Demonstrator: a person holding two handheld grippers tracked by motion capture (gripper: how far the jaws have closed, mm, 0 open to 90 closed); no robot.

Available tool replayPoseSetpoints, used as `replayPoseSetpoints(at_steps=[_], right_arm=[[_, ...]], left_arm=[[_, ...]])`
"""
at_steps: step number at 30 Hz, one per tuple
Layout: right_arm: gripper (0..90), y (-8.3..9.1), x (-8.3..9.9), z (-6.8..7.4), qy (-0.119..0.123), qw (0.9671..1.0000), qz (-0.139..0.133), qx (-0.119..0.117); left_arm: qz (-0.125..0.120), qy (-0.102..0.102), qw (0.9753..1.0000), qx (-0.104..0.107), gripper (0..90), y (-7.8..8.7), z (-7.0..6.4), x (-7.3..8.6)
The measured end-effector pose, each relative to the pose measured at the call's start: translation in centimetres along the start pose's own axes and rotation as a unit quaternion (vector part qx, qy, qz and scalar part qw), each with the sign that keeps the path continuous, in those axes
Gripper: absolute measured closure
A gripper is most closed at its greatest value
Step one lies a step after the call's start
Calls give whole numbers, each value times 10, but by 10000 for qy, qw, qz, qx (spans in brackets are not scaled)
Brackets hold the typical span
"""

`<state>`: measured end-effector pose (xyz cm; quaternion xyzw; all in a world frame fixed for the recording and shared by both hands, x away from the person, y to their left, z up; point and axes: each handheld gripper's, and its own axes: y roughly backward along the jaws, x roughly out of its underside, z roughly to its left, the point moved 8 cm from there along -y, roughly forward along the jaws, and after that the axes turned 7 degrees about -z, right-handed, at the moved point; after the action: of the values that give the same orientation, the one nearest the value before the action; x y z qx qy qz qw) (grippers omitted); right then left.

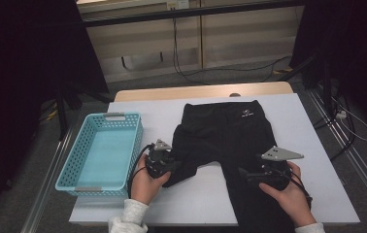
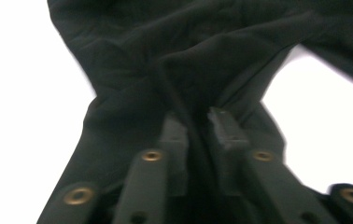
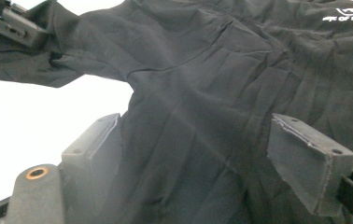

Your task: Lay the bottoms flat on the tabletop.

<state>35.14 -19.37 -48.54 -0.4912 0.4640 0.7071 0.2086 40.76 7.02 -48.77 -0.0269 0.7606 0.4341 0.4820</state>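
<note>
Spread over a white table top (image 1: pixel 312 160): a pair of black trousers (image 1: pixel 230 136), waistband at the far edge with a small white logo (image 1: pixel 245 113) just below it, legs running back toward the near edge. Lying flat on the person's right, that leg reaching down past the table's near edge. Bunched and pulled inward on the person's left, that leg's end lifted off the white surface into a narrow fold.

Standing to the left of the trousers, close beside them but apart: a light blue plastic basket (image 1: pixel 70 167) with perforated walls and a handle slot at its far end.

Clamped on the gathered end of the left trouser leg: the left gripper (image 1: pixel 164 165), held in the left hand (image 1: pixel 147 184), grey plate on top. Seen in the left gripper view, left gripper (image 2: pixel 197 128) with jaws drawn nearly together and a ridge of black cloth pinched between them, trousers (image 2: pixel 184 56) rising beyond into creases.

Hovering low over the right leg: the right gripper (image 1: pixel 252 174), held in the right hand (image 1: pixel 286 187). Seen in the right gripper view, right gripper (image 3: pixel 195 154) spread wide, jaws well apart on either side of flat cloth, trousers (image 3: pixel 221 70) running between them, nothing pinched. Farther off at the upper left of that view, left gripper (image 3: pixel 11 25) biting the lifted leg end.
</note>
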Motion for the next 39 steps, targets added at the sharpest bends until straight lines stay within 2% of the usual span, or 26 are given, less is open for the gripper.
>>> replayPoseSetpoints(at_steps=[2, 7, 9, 11, 13, 15, 17, 20, 23, 25, 28, 31, 32, 35, 37, 38, 39], right_arm=[[185, 0, 0, 2, 15, 10000, 8, -24], [185, -2, -2, 6, 45, 10000, 4, -40], [185, -4, -3, 10, 59, 9999, -5, -82], [185, -7, -4, 14, 116, 9998, 16, -133], [185, -11, -4, 18, 176, 9997, 44, -164], [187, -15, -4, 21, 209, 9996, 75, -191], [203, -19, -5, 23, 229, 9995, 98, -214], [233, -24, -5, 30, 324, 9991, 134, -257], [348, -30, -7, 37, 513, 9982, 136, -291], [382, -35, -10, 39, 581, 9980, 127, -236], [469, -43, -14, 40, 706, 9973, 140, -138], [496, -50, -15, 41, 807, 9964, 199, -166], [530, -52, -15, 42, 823, 9961, 235, -200], [561, -59, -14, 44, 1066, 9936, 346, -148], [612, -63, -13, 43, 1038, 9936, 422, -128], [627, -66, -13, 42, 1047, 9934, 467, -91], [665, -68, -12, 41, 1073, 9929, 509, -66]], left_arm=[[-56, 13, 9999, 124, 856, 4, -5, -5], [-346, -7, 9976, 598, 891, 7, -25, -19], [-357, -78, 9966, 734, 891, 3, -35, -22], [-351, -105, 9947, 959, 890, -2, -46, -22], [-291, -205, 9938, 1049, 890, -8, -55, -21], [-293, -210, 9918, 1225, 884, -11, -64, -21], [-295, -278, 9921, 1186, 858, -13, -66, -21], [-296, -265, 9927, 1143, 847, -12, -63, -20], [-370, -230, 9938, 1026, 808, -6, -55, -22], [-479, -270, 9945, 891, 742, -1, -50, -25], [-665, -317, 9950, 672, 553, 4, -42, -29], [-734, -286, 9954, 543, 433, 9, -34, -30], [-755, -252, 9957, 477, 403, 10, -31, -29], [-718, -221, 9969, 245, 339, 14, -19, -27], [-707, -222, 9972, 111, 327, 17, -12, -25], [-705, -129, 9974, 80, 322, 18, -9, -24], [-692, -137, 9975, 10, 321, 19, -7, -24]])
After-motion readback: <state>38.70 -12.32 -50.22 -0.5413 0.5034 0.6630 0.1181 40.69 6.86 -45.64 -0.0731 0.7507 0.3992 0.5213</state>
